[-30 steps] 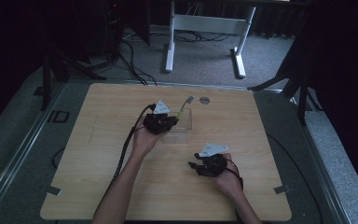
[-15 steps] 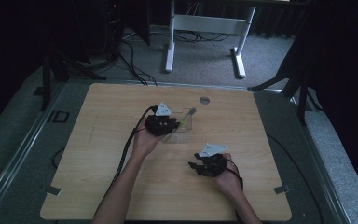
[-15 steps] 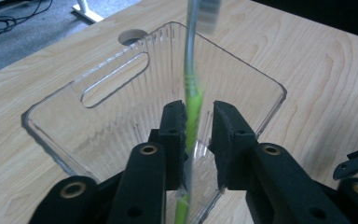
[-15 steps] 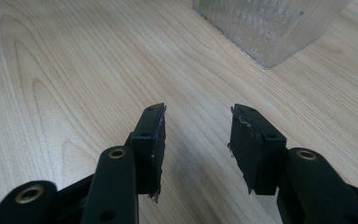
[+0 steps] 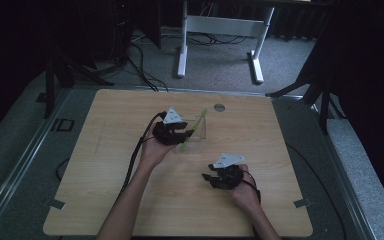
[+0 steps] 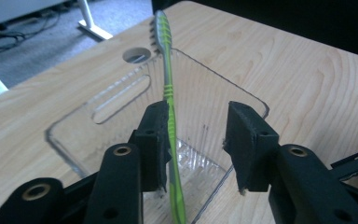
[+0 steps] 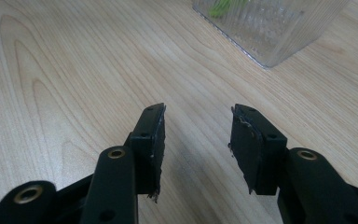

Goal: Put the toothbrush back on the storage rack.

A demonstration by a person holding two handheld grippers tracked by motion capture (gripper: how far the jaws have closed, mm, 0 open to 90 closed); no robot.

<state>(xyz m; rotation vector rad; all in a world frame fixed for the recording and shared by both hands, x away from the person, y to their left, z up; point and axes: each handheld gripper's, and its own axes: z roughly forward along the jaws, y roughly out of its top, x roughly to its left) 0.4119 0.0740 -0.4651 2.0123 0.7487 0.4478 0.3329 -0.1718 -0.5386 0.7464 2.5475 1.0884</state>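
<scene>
Two hands reach up from the frame's bottom; left gripper (image 6: pixel 196 140) at centre, its jaws just opening, spread beside the green toothbrush (image 6: pixel 168 84) leaning in the clear holder (image 6: pixel 121 98); right gripper (image 7: pixel 196 135) lower right, spread over bare surface (image 5: pixel 105 165).

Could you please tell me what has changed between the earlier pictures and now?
The left tool has just been opening its jaws, letting go of the green toothbrush, which now leans in the clear container against one jaw. The right tool stayed open on the table, in place; the container did not move.
</scene>
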